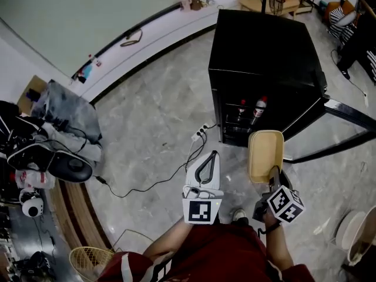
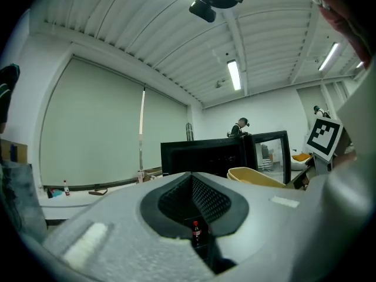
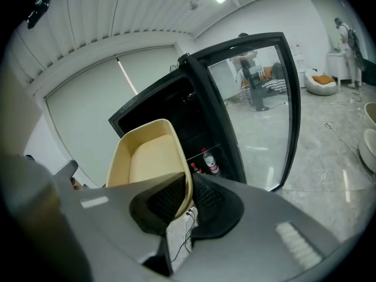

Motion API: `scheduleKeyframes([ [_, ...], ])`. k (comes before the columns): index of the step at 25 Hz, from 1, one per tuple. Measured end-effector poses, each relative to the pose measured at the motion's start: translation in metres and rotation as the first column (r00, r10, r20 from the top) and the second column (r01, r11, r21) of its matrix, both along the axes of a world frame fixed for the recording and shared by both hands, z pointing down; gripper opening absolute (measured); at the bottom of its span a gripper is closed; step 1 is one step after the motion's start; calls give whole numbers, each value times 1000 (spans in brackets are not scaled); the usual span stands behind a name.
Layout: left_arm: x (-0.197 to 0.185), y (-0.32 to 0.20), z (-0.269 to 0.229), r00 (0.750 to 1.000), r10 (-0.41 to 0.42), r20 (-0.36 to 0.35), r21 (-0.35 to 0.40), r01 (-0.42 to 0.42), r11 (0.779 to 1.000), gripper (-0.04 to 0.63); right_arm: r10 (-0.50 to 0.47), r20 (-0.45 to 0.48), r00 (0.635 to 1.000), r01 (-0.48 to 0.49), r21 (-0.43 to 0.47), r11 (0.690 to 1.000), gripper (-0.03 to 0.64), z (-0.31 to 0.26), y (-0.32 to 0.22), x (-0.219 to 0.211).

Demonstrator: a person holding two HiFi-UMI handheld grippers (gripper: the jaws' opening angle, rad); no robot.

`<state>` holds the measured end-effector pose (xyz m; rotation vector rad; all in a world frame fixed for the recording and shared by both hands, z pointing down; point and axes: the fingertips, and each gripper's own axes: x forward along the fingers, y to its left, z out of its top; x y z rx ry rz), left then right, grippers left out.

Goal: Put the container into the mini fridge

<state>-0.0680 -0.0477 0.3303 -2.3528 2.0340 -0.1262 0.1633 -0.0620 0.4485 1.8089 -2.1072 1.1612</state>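
Observation:
A black mini fridge (image 1: 264, 63) stands on the marble floor with its glass door (image 1: 346, 119) swung open to the right. Two bottles (image 1: 251, 109) stand on a shelf inside. My right gripper (image 1: 273, 172) is shut on the near rim of an empty beige container (image 1: 265, 153), held just in front of the fridge opening. In the right gripper view the container (image 3: 144, 157) rises from the right gripper (image 3: 187, 187), with the open fridge (image 3: 170, 107) behind it. My left gripper (image 1: 211, 155) is shut on nothing, left of the container. The left gripper (image 2: 192, 184) points toward the fridge.
A white power strip (image 1: 198, 135) with a black cable lies on the floor left of the fridge. Bags, shoes and clothes (image 1: 59, 134) pile up at the left. A wicker basket (image 1: 91, 260) sits near my feet. White bowls (image 1: 355, 234) lie at the right.

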Motion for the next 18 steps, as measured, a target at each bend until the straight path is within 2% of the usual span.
scheduleKeyframes([
  [6,-24,-42,12,995,91,-45,-6,-91,996,5,102,-24,994,-103,-24,994,37,7,-15,-20],
  [9,-30,-58,17,987,153,-39,-7,-153,988,5,140,-34,990,-141,-34,989,36,11,-19,-30],
  [13,-36,-76,29,976,205,-71,-27,-208,978,5,190,-39,981,-192,-49,980,36,17,-25,-40],
  [18,-39,-95,44,963,267,-47,-24,-268,963,5,226,-52,973,-229,-63,971,35,29,-34,-48],
])
